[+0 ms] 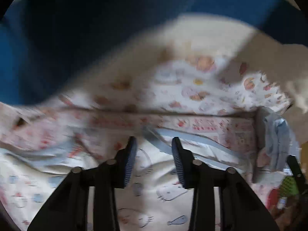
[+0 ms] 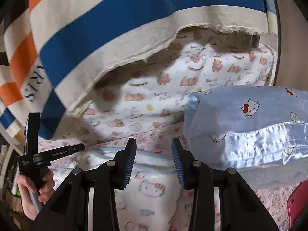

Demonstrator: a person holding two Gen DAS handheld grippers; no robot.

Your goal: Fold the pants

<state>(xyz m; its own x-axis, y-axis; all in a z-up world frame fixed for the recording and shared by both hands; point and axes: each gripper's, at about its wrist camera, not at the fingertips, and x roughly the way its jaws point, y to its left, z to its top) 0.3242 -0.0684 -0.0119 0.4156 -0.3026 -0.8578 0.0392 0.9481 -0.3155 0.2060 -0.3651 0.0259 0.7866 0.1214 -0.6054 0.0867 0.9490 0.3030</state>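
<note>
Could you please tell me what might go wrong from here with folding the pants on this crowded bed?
1. Both the left hand-held gripper and the right hand-held gripper hang open with no cloth between the fingers, so a grab could catch the patterned sheet instead of the pants.
2. The blue blanket lies close on the right and might get snagged.
3. The left view is blurred, so aiming may be poor.
</note>
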